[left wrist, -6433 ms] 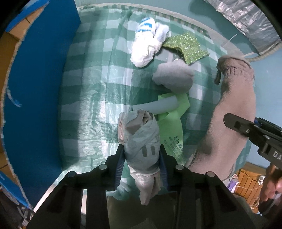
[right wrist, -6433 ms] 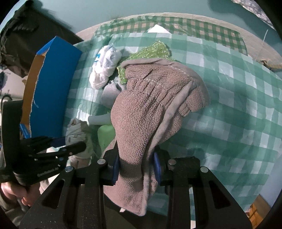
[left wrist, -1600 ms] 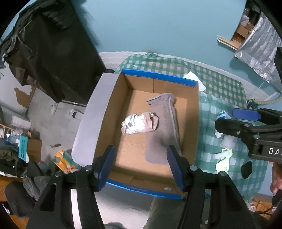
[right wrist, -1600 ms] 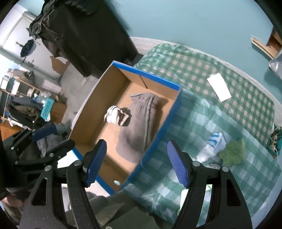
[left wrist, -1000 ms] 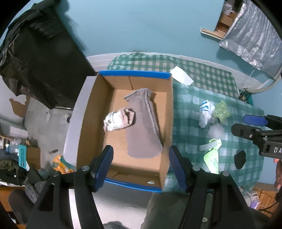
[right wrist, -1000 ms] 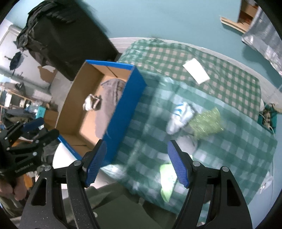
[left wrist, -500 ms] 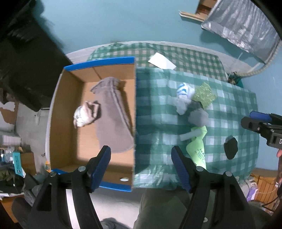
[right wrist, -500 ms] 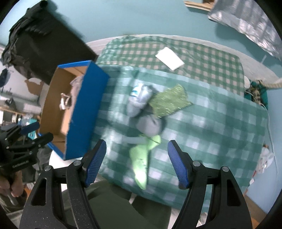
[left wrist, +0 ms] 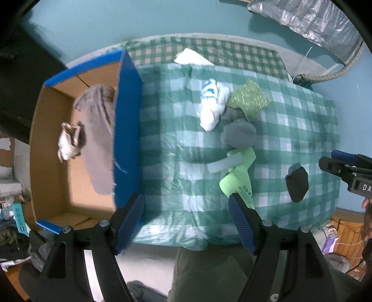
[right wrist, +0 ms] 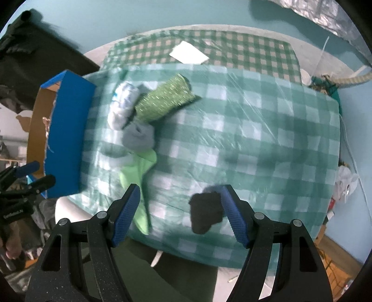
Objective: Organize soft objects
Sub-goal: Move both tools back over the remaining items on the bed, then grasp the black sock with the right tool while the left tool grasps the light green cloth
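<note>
Both grippers hang open and empty above a table under a green checked cloth [left wrist: 176, 167]. Below my left gripper [left wrist: 186, 216] lies a lime green cloth [left wrist: 237, 178] with a pale strip, beyond it a grey sock ball [left wrist: 239, 137], a white-and-blue sock [left wrist: 212, 104] and a glittery green cloth [left wrist: 250, 98]. A black sock [right wrist: 205, 213] lies under my right gripper [right wrist: 180, 204], close to its right finger. The blue-walled cardboard box [left wrist: 126, 130] at the left holds a brown towel [left wrist: 97, 139] and a pale rolled sock [left wrist: 68, 144].
A white paper [right wrist: 188, 54] lies on the far part of the cloth. The teal floor surrounds the table, with silver sheeting [left wrist: 313, 21] at the back right and dark furniture [right wrist: 34, 46] behind the box. The person's legs are at the near table edge.
Both grippers have swung from above the box to over the table and come lower. The box has slid to the left of both views. The left jaws have widened a little.
</note>
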`<act>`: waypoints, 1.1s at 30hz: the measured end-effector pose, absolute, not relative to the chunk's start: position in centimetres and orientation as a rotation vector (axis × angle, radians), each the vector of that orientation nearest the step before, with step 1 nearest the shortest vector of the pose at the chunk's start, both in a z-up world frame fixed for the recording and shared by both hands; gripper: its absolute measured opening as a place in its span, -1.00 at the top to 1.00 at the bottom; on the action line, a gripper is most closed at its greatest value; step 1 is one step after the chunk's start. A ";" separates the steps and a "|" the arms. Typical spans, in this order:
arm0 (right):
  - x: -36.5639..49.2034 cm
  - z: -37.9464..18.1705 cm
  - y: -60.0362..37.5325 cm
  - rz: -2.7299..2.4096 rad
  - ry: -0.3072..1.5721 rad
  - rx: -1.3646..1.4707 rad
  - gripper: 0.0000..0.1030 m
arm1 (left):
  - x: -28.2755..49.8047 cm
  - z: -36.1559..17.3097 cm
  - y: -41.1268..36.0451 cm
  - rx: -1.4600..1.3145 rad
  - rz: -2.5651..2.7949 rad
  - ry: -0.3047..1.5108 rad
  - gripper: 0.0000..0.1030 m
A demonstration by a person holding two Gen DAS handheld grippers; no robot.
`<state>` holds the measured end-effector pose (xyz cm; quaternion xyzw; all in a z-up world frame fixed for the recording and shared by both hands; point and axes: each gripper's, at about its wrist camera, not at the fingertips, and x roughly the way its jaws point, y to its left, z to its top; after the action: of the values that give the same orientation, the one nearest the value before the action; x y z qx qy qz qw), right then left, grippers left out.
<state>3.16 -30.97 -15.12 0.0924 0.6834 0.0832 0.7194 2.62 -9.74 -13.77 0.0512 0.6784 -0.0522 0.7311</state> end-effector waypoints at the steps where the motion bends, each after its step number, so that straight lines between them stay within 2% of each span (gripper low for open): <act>1: 3.0 -15.6 -31.3 0.180 1.517 0.208 -0.42 | 2.6 -14.3 -10.1 0.109 -0.115 1.507 -0.49; 19: 0.3 -23.5 -32.9 0.156 1.621 0.191 -0.42 | 2.4 -20.7 -13.3 0.014 -0.141 1.595 -0.54; 30: -0.4 -25.4 -32.8 0.132 1.621 0.177 -0.41 | 2.4 -23.7 -14.2 -0.042 -0.150 1.656 -0.57; 33: -0.7 -26.1 -32.2 0.131 1.615 0.142 -0.41 | 2.4 -24.2 -14.6 -0.046 -0.156 1.660 -0.66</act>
<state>-0.73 -32.17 -26.13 0.0633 0.7215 0.0584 0.6870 2.43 -14.63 -24.15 -0.0205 0.7369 -0.0691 0.6721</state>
